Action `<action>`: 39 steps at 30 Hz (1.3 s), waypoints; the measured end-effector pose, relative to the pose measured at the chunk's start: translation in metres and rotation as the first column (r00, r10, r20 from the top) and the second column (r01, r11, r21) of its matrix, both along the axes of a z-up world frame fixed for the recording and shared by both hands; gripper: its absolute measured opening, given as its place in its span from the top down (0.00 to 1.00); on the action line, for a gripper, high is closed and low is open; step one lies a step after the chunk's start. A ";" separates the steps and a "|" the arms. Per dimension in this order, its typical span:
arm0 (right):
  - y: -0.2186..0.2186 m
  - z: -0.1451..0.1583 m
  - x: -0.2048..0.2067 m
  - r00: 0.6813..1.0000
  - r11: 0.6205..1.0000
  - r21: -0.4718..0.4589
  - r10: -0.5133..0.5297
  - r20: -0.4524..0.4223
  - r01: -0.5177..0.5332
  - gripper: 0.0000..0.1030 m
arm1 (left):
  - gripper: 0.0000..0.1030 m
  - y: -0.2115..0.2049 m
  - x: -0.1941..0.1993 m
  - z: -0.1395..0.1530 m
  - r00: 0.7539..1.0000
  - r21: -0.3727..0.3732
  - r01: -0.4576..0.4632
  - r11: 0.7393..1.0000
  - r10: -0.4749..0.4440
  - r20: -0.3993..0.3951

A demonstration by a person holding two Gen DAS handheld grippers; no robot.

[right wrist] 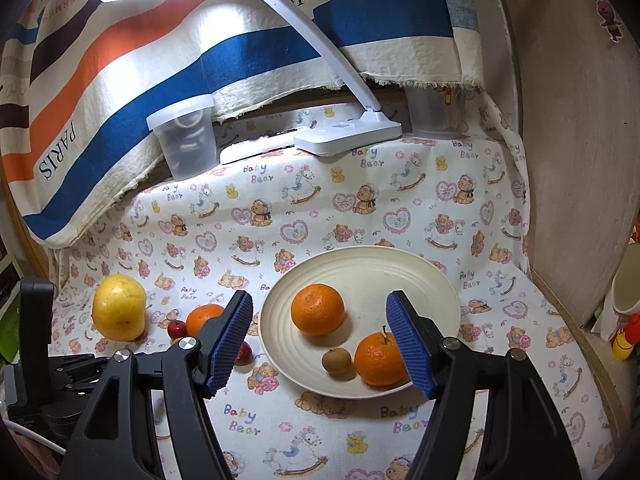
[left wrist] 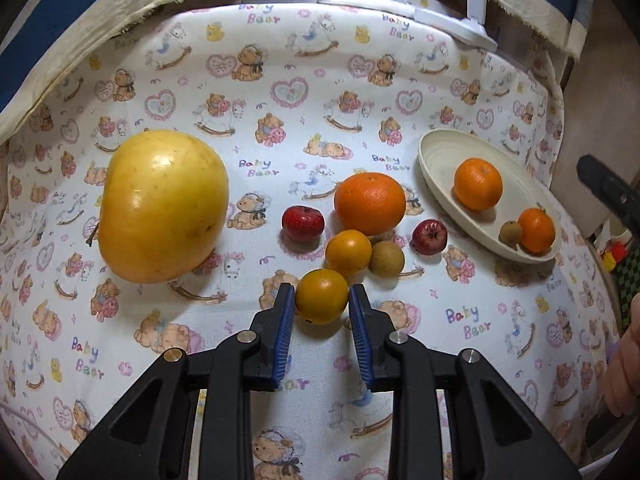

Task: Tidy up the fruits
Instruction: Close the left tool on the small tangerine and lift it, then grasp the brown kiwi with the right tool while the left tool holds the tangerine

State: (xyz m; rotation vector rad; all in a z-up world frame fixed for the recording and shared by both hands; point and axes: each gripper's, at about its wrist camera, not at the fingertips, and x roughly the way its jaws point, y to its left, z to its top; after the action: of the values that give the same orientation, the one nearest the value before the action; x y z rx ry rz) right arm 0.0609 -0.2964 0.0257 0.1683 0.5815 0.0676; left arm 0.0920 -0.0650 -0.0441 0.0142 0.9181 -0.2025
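Note:
My left gripper is open with its blue pads either side of a small orange citrus on the cloth; small gaps show at both pads. Beyond lie another small citrus, a brown longan, a big orange, two red fruits and a large yellow pomelo. The cream plate holds two tangerines and a longan. My right gripper is wide open and empty, held above the plate's near side.
A clear lidded tub, a white desk lamp and a remote stand at the back under a striped towel. A wooden wall bounds the right side. A cup and toys sit off the table's right edge.

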 end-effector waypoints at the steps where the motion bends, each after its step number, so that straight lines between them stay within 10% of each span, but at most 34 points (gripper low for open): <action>1: -0.001 0.000 0.000 1.000 1.000 0.002 0.000 -0.001 0.000 0.31 | 0.74 -0.001 0.000 -0.001 1.000 0.006 0.005 1.000 -0.005 0.007; 25: -0.003 0.005 -0.004 1.000 1.000 0.027 0.001 0.004 -0.002 0.31 | 0.74 -0.004 0.007 -0.006 0.998 -0.009 0.067 0.998 -0.067 0.009; 39: 0.003 0.007 -0.006 1.000 1.000 0.010 0.016 0.019 -0.016 0.31 | 0.74 0.029 -0.021 0.068 0.957 -0.040 0.029 0.999 -0.016 0.290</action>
State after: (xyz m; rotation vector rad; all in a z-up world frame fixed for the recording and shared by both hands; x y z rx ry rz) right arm 0.0545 -0.2939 0.0322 0.1730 0.5643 0.0874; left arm 0.0708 -0.0361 0.0237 0.0132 0.6203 -0.2347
